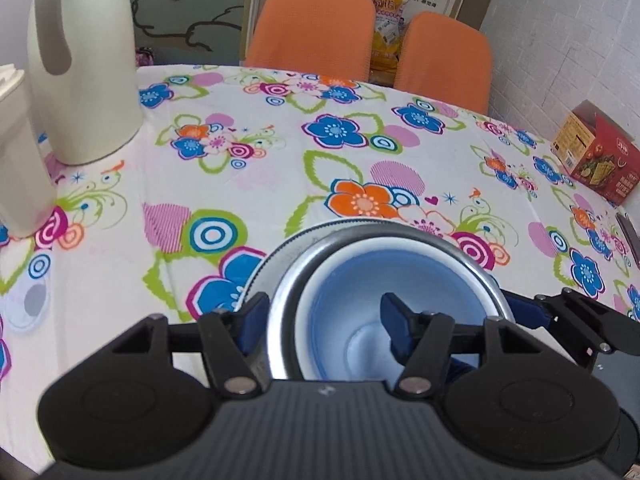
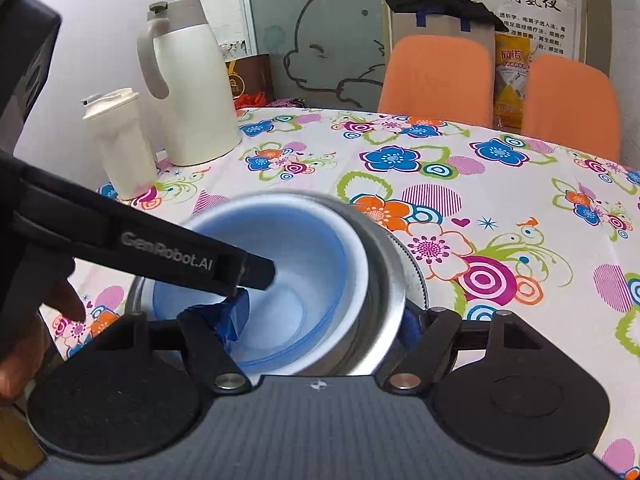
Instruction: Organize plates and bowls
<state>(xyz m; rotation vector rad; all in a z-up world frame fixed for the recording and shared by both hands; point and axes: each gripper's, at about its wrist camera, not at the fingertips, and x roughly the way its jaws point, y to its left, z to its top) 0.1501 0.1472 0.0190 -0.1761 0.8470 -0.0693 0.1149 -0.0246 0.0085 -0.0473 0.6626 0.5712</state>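
The bowls (image 1: pixel 384 312) sit nested, blue inside white inside steel, on a plate (image 1: pixel 280 256) on the desk (image 1: pixel 280 168), saving space. The left tool (image 1: pixel 324 312) straddles the near rim, released, pads clear. The right tool (image 2: pixel 324 320) spans the opposite rim; I cannot tell whether it grips.

Left wrist camera: close above nested bowls (image 1: pixel 384 292), angled down, facing orange chairs (image 1: pixel 312 24) at 12 o'clock. Right wrist camera: same closeness, bowls at 6 o'clock. Shared: bowls, floral tablecloth (image 1: pixel 280 152), cream jug (image 2: pixel 188 88), chairs.
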